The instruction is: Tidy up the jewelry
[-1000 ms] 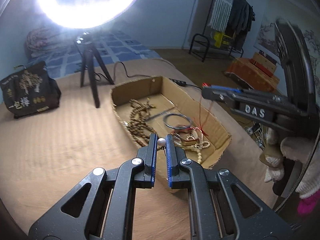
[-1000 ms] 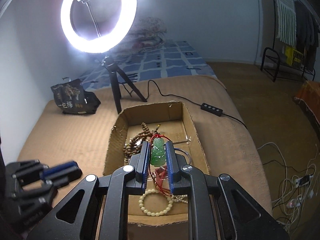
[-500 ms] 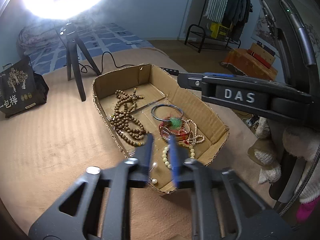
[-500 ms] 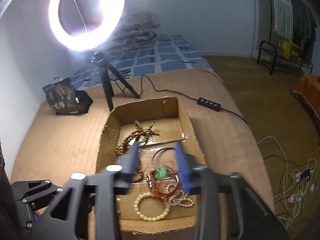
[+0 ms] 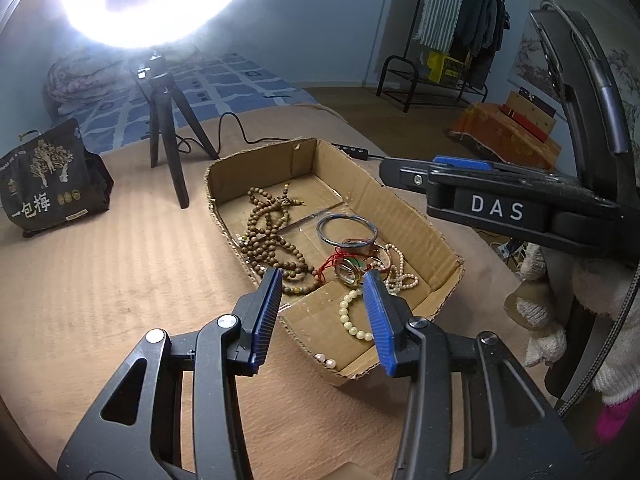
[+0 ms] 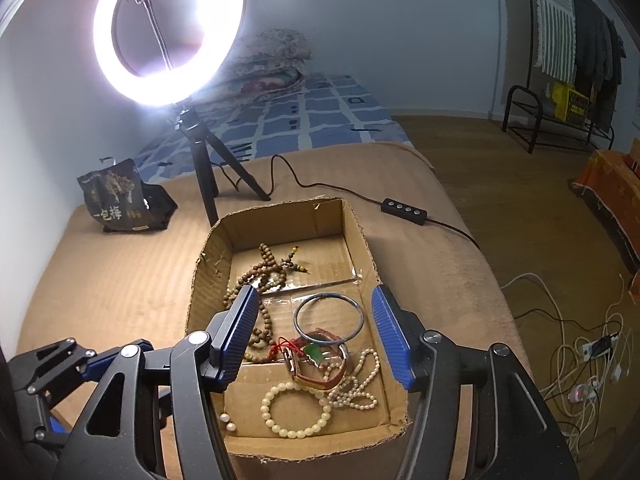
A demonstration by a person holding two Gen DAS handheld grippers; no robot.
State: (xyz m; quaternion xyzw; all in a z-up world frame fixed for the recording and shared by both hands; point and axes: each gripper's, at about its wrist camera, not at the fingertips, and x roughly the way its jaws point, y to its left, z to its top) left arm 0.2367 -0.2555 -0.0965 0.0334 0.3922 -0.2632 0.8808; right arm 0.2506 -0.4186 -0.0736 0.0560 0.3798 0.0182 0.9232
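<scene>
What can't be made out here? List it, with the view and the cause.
- Brown bead strand: right wrist view, its middle is hidden behind the right gripper's left jaw.
- Green pendant: left wrist view, too small and tangled in red cord to tell its shape.
- Ring light: left wrist view, cut off by the top edge and blown out by glare.
- Cream bracelet: left wrist view, partly behind the left gripper's right jaw.

"DAS" on the right gripper [image 5: 404, 174]; "一包梅" on the black bag [image 5: 48, 176].
</scene>
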